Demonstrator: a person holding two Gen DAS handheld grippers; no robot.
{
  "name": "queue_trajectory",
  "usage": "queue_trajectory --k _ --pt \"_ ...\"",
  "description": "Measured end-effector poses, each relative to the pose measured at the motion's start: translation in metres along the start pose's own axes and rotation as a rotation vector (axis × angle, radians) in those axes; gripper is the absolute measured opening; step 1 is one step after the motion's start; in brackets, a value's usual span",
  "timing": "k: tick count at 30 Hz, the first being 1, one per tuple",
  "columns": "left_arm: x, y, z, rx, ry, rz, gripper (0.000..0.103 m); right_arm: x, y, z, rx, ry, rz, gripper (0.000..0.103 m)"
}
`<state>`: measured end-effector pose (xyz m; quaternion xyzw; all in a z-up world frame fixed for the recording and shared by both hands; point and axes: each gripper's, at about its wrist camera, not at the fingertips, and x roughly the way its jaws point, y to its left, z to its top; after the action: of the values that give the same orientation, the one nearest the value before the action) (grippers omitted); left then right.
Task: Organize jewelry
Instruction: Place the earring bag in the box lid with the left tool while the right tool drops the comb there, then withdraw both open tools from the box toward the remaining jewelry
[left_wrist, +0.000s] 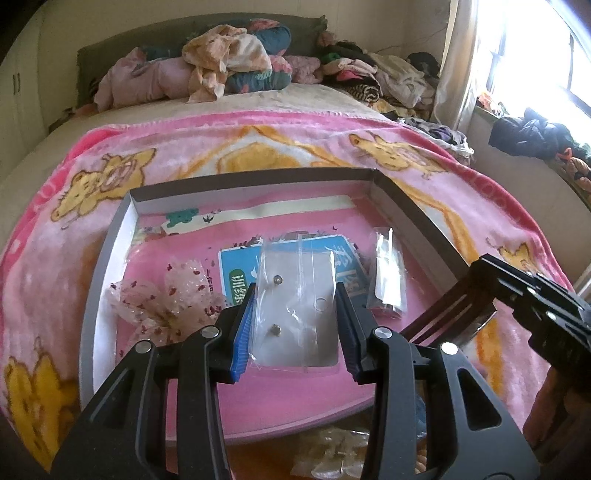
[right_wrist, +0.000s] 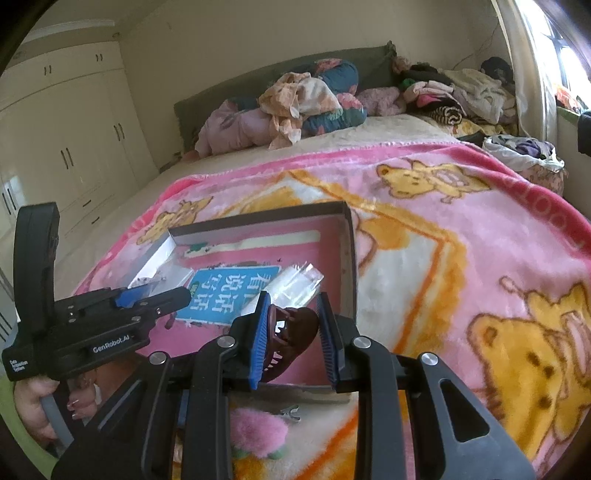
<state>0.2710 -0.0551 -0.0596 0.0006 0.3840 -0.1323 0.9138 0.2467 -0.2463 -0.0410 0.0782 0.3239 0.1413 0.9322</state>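
Note:
A shallow open box (left_wrist: 406, 210) with a pink floor lies on the bed blanket. In the left wrist view my left gripper (left_wrist: 295, 328) is open, its blue pads on either side of a clear bag holding an earring card (left_wrist: 295, 314) that lies in the box. A pink lace flower (left_wrist: 162, 299) and a second small clear bag (left_wrist: 388, 273) also lie inside. In the right wrist view my right gripper (right_wrist: 293, 339) is shut on a brown hair claw clip (right_wrist: 291, 332) above the box's near right corner (right_wrist: 349, 258). The left gripper (right_wrist: 147, 299) shows there too.
A pink cartoon-bear blanket (left_wrist: 258, 155) covers the bed. A fluffy pink hair clip (right_wrist: 258, 432) lies on the blanket in front of the box. More clear items (left_wrist: 332, 454) lie near the box's front edge. Piled clothes (left_wrist: 229, 62) fill the bed's head. A wardrobe (right_wrist: 74, 140) stands left.

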Motion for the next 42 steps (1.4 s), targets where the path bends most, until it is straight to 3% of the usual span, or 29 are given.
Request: queue_trajectory --k 10,12,16,18,20,23,25,33,42 --pt "0.01 0.001 -0.003 -0.007 0.019 -0.002 0.032 0.008 -0.008 -0.008 0.034 0.035 0.004 0.027" --pt "0.01 0.001 -0.004 -0.007 0.02 -0.002 0.032 0.006 -0.011 -0.009 0.048 0.036 0.004 0.043" --pt "0.01 0.001 -0.004 -0.009 0.019 0.0 0.032 0.0 -0.011 -0.01 0.045 0.017 0.004 0.05" --pt "0.01 0.001 -0.005 -0.012 0.018 0.003 0.032 -0.004 -0.011 -0.011 0.04 0.009 -0.004 0.058" --pt "0.008 0.001 -0.006 -0.014 0.015 0.005 0.032 -0.008 -0.011 -0.011 0.035 0.0 -0.01 0.059" --pt "0.006 0.001 -0.007 -0.014 0.011 0.011 0.037 -0.014 -0.01 -0.012 0.025 -0.011 -0.023 0.065" --pt "0.003 0.002 -0.008 -0.018 0.005 0.014 0.049 -0.019 -0.011 -0.014 0.023 -0.019 -0.03 0.068" --pt "-0.018 0.0 -0.009 -0.019 -0.042 0.015 0.068 -0.038 -0.015 -0.016 0.029 -0.053 -0.066 0.084" --pt "-0.053 -0.004 -0.01 -0.036 -0.113 0.006 0.088 -0.063 -0.016 -0.019 0.017 -0.091 -0.097 0.089"
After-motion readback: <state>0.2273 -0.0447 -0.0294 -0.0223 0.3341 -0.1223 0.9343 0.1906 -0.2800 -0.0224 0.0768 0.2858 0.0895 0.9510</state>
